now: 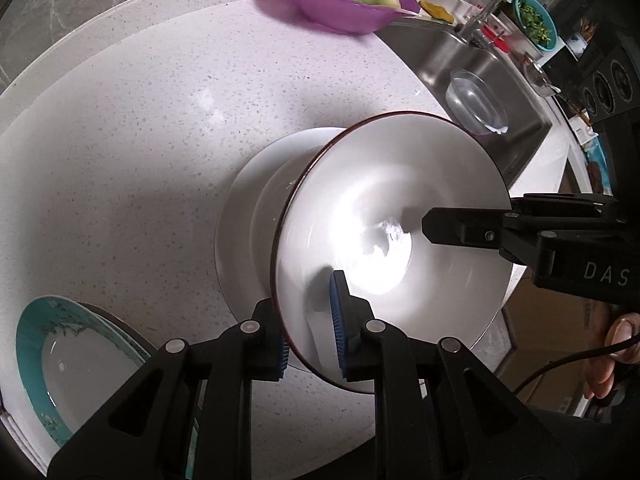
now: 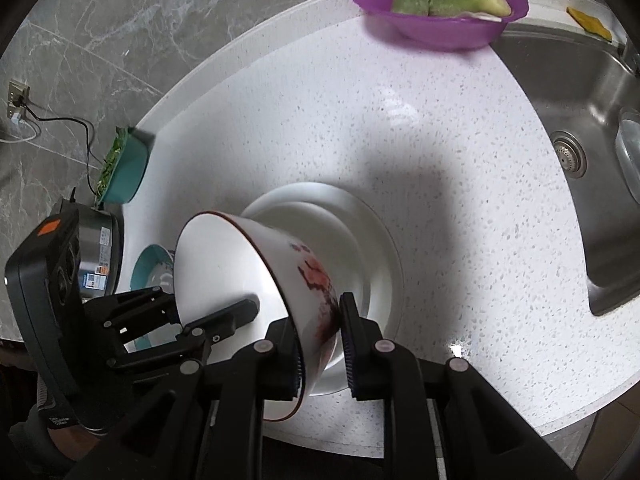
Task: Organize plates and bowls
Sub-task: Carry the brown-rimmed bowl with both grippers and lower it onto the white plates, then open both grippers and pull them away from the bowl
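Both grippers, left gripper (image 1: 310,332) and right gripper (image 2: 322,344), clamp the tilted bowl's (image 1: 400,240) rim over the white plate (image 2: 360,240); level it, lower centred, then release.

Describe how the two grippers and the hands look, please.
Both grippers are black plastic linkages with round silver pivot pins and ribbed blue pads. The right gripper has white "DAS" lettering on its body and a black cable beside a bare hand. The left gripper has an orange patch on its housing; its hand wears a dark glove.
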Demonstrator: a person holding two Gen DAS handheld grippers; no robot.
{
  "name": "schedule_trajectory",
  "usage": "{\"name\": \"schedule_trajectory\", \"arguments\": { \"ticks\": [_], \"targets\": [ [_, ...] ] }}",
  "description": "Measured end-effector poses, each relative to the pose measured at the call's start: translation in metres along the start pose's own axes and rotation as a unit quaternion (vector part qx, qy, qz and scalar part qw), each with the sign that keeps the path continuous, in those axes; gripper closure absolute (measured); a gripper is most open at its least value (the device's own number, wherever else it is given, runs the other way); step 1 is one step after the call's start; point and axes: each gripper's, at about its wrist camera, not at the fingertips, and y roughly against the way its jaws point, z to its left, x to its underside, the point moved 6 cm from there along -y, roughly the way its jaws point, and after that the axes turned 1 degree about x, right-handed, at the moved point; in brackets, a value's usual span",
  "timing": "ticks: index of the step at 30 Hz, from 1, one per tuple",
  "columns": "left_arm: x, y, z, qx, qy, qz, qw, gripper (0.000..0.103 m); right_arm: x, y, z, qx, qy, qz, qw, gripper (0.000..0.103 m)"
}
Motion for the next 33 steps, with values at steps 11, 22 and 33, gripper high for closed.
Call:
{"name": "schedule_trajectory", "arguments": {
  "ticks": [11, 22, 33],
  "targets": [
    [-0.006, 0.0, 0.009, 0.018, 0.02, -0.028, 0.9993, 0.079, 0.005, -0.015, -0.006, 0.001, -0.016, 0.013, 1.0, 0.089],
    [-0.017, 0.018, 0.012, 0.055, 0.039, -0.067, 0.9955, 0.059, 0.0, -0.023, -0.004, 0.009, -0.012, 0.022, 1.0, 0.09],
    [-0.023, 0.041, 0.038, 0.058, 0.074, -0.118, 0.9886, 0.034, -0.009, -0.025, -0.009, 0.032, -0.005, 0.023, 0.999, 0.088]
  ]
}}
